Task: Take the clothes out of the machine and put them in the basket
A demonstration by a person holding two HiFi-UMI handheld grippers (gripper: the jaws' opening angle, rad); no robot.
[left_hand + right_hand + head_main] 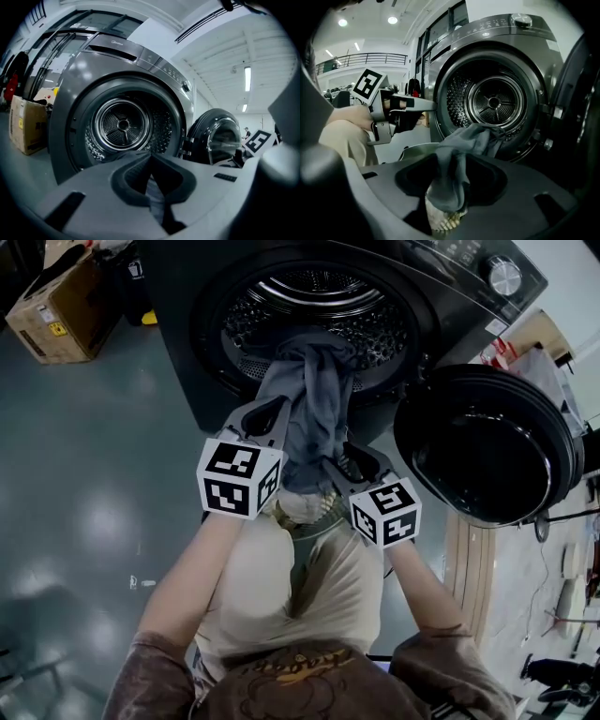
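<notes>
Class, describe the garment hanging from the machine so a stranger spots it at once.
Find the dark front-loading washing machine with its round door swung open. From its drum mouth a grey-blue garment droops toward the person. It is the only soft, crumpled thing amid hard metal.

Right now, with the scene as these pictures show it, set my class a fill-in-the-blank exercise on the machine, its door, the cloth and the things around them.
1. The door of the washing machine stands ___.
2. A grey garment hangs out of the machine's ___.
3. The left gripper is shut on the ___.
4. On the floor beside the machine stands a cardboard ___.

Missing words: open; drum; garment; box.
</notes>
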